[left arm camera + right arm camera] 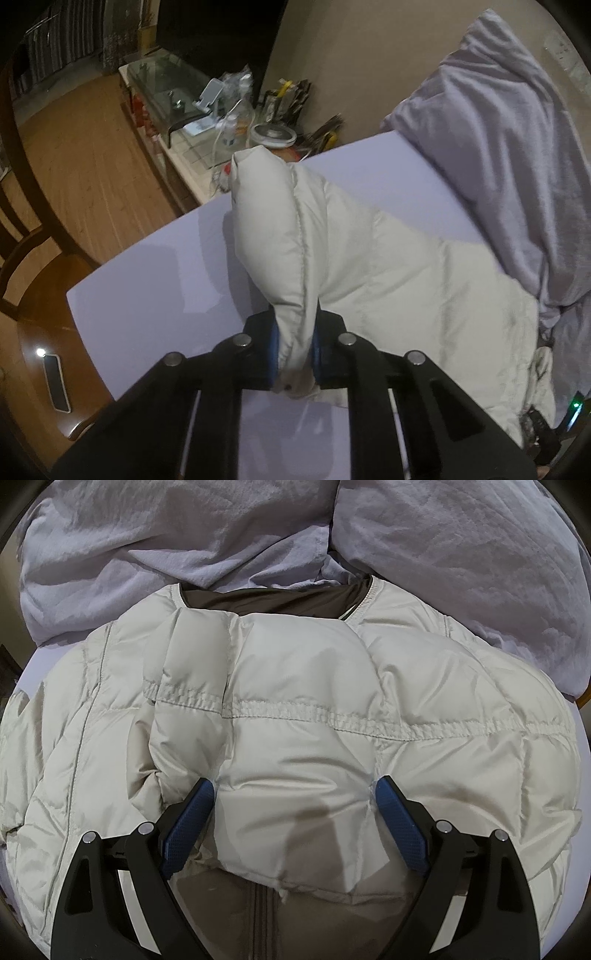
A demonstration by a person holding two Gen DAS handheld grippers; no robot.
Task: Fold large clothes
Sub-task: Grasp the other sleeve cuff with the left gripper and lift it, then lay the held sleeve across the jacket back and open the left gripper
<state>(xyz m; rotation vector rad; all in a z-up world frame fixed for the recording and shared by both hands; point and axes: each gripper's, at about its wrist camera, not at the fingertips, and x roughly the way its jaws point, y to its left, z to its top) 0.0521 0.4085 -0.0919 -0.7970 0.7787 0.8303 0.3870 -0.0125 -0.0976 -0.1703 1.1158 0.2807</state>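
Observation:
A cream quilted puffer jacket [295, 709] lies spread on the pale lilac table [155, 295]. Its dark-lined collar [266, 603] points away from me in the right wrist view. My left gripper [294, 354] is shut on a puffy sleeve [273, 236] of the jacket and holds it raised above the table. My right gripper [295, 786] is open, its blue pads [188, 827] pressed down on the folded middle of the jacket, one on each side of a padded panel.
A heap of lilac-grey bedding [443, 554] lies behind the jacket and shows at the right in the left wrist view [498, 147]. A cluttered side counter [207, 110], wooden floor [81, 166] and a wooden chair [40, 280] lie beyond the table's left edge.

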